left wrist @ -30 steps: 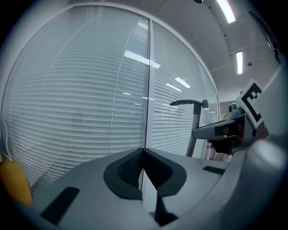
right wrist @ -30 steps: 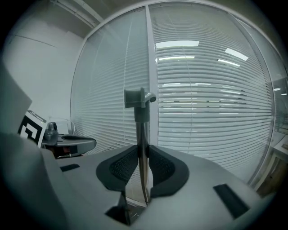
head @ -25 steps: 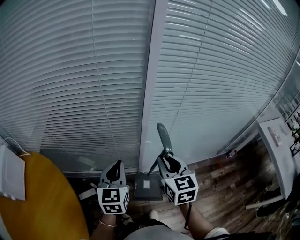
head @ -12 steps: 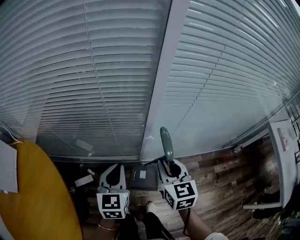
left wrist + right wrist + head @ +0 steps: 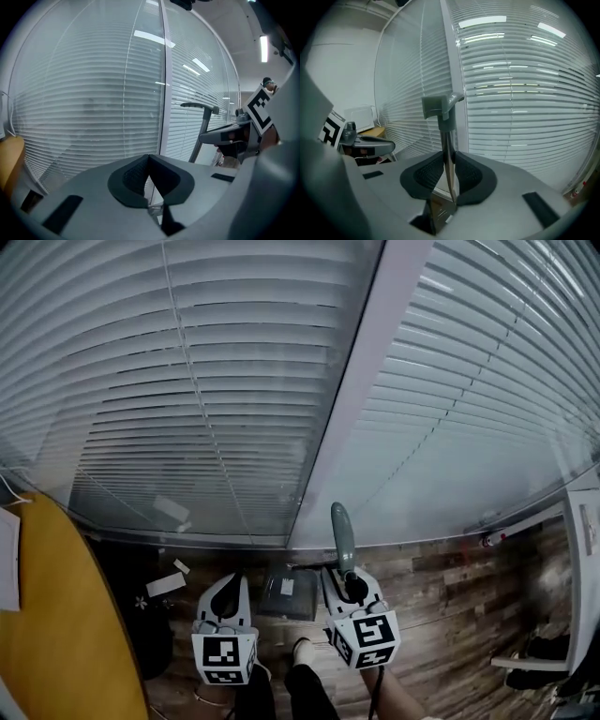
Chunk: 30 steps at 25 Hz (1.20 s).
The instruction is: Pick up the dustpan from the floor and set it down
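Clamping upright dustpan handle [image 5: 341,532]: right claw [image 5: 349,583]; left claw [image 5: 233,581] closed alongside

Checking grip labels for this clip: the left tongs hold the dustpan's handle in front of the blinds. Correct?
No. The right tongs hold the dustpan's handle, as the right gripper view shows; the left tongs are shut on nothing.

text: none legible | dustpan [image 5: 277,602] sticker [image 5: 287,586]: too small to read | signs: none
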### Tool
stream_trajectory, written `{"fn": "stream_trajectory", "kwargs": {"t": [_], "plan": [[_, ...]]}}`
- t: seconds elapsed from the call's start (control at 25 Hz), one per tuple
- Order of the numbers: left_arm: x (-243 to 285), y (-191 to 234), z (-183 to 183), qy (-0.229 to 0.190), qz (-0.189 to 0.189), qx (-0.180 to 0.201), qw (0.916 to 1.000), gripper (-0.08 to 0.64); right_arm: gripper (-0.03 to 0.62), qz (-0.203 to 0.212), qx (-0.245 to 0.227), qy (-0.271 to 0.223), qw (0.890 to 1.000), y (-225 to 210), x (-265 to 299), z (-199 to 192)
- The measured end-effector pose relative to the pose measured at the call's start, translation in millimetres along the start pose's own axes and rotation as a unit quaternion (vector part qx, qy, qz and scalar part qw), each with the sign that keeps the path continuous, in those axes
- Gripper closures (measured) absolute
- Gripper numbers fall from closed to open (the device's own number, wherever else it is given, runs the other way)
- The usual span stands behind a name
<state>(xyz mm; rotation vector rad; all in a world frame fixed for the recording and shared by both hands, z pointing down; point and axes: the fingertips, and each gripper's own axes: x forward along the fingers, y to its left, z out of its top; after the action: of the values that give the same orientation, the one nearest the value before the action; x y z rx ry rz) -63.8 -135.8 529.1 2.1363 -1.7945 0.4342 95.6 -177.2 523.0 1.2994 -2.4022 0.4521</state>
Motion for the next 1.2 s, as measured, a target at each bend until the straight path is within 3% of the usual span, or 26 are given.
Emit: {"fn": "stream_trajectory", "kwargs": {"t": [0.52, 0.8, 1.2], "plan": [[12, 8, -50, 0.038, 0.032, -0.018, 0.9986, 0.543, 0.499, 0.027, -0.010, 0.018, 0.999, -4, 25, -44], [25, 7, -99, 0.041, 0.030, -0.027, 0.9984, 0.543, 0.499, 0.029, -0.035, 0.026, 0.999, -6, 44, -89], [32, 8, -109, 0.057, 0.029, -0.021, 0.9978, 0.543, 0.499, 0.032, -0.041, 0.029, 0.998, -12, 64, -96]]}}
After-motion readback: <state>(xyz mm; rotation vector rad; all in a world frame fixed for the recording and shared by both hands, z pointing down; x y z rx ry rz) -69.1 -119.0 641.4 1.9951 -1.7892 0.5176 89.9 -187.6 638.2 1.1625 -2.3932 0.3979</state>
